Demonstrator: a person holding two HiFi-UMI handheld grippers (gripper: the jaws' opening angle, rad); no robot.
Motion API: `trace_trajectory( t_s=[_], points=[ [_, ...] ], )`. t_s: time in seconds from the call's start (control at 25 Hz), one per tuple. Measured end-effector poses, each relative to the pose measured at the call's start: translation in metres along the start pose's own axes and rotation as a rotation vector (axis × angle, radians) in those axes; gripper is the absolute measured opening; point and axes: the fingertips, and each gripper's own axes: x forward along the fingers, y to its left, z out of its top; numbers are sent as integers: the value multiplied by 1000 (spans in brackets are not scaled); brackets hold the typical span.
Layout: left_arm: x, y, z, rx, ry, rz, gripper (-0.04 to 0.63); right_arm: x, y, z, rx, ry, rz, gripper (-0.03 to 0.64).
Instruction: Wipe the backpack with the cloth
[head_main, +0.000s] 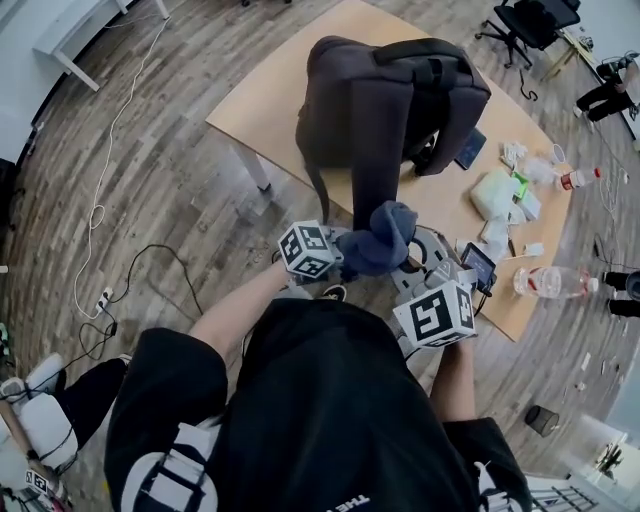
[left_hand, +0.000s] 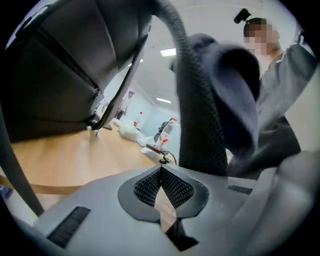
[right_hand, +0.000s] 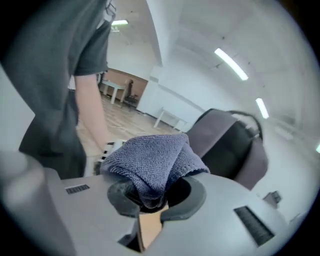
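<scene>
Risk: snagging the hanging strap (left_hand: 197, 125) and dragging the backpack (head_main: 380, 100) off the desk (head_main: 270, 100); also losing a loosely wadded cloth mid-wipe. Pinched in right tool (right_hand: 155, 197): cloth (right_hand: 150, 160), blue, knitted, soft, bunched, at the strap's lower end below the backpack. Left tool (left_hand: 160, 169) shut tight on nothing, just beside the strap. Backpack dark, smooth-woven, boxy; strap padded, mesh-faced.
</scene>
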Motion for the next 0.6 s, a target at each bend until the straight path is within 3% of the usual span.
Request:
trace_trajectory(
  t_s=[0.12,0.36,0.48,0.6],
  points=[
    [2,-39,13,58,-27,-73,14,5,-67,22,-171,-3,-266,46],
    [4,-105,36,176,-50,-180,14,23,-179,99,-479,-47,-577,46],
    [-4,-128,60,129,-139,-253,15,37,-205,127,-520,-51,-572,46],
    [-21,-140,83,21,-288,-289,15,37,-174,116,-491,-51,-477,46]
  ],
)
